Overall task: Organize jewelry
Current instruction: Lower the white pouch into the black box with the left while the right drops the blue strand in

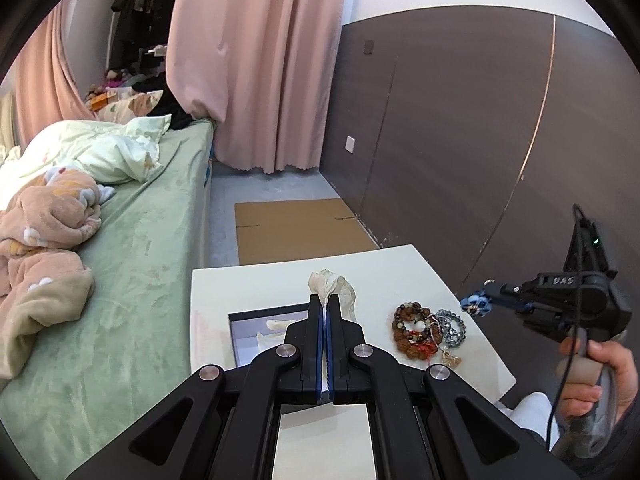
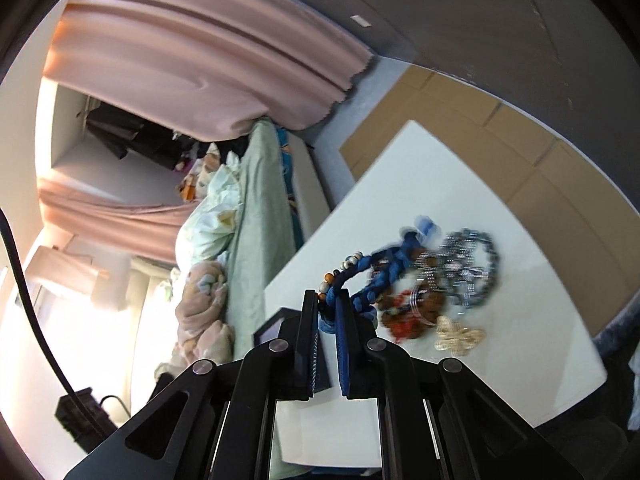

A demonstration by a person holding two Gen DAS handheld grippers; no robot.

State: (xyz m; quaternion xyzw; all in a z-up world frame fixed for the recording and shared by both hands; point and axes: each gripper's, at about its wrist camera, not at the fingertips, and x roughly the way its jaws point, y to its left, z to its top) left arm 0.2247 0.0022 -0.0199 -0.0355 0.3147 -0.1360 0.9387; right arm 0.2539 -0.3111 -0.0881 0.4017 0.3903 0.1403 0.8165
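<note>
My left gripper [image 1: 325, 300] is shut on a cream cloth pouch [image 1: 332, 285] and holds it above the white table [image 1: 256, 284], beside an open dark jewelry box [image 1: 256, 332]. My right gripper [image 2: 327, 298] is shut on a blue braided bracelet [image 2: 384, 264] with beads, lifted over the table's right side; it also shows in the left wrist view [image 1: 476, 303]. A pile of bead bracelets [image 1: 420, 334] lies on the table: brown and red ones, a grey metallic one [image 2: 472, 268] and a pale butterfly charm [image 2: 458, 338].
A bed with green sheet [image 1: 152, 248] and rumpled blankets runs along the table's left. Flat cardboard [image 1: 296, 228] lies on the floor beyond the table. A dark wall panel [image 1: 460, 140] stands to the right, pink curtains [image 1: 256, 64] behind.
</note>
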